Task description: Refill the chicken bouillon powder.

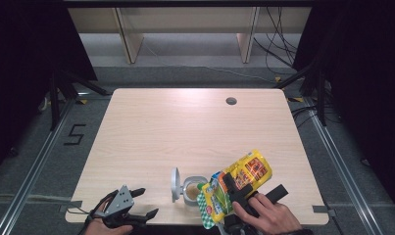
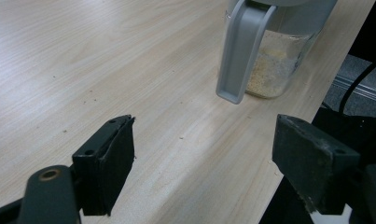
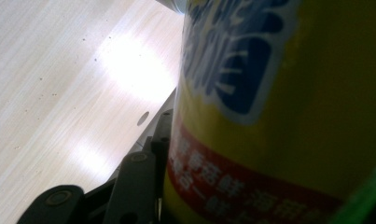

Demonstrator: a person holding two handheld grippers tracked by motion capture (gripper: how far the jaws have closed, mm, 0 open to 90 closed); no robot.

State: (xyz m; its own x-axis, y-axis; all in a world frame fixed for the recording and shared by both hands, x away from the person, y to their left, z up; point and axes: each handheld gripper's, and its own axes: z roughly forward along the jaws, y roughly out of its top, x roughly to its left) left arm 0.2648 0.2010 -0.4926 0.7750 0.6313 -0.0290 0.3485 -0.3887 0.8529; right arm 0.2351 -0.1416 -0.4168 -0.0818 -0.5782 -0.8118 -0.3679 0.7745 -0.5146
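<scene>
Two grippers are seen at the table's (image 1: 151, 127) near edge. The right gripper (image 1: 236, 192) is clamped on a yellow pouch (image 1: 246, 171), tilted with its lower end over the open jar (image 1: 192, 190); one of its jaws is hidden behind the pouch in the right gripper view. The jar's top is cut off in the left gripper view, its grey lid (image 2: 241, 51) hanging down beside it. The left gripper (image 1: 136, 203) is held spread, grasping nothing, left of the jar. Bare tabletop is left beyond.
</scene>
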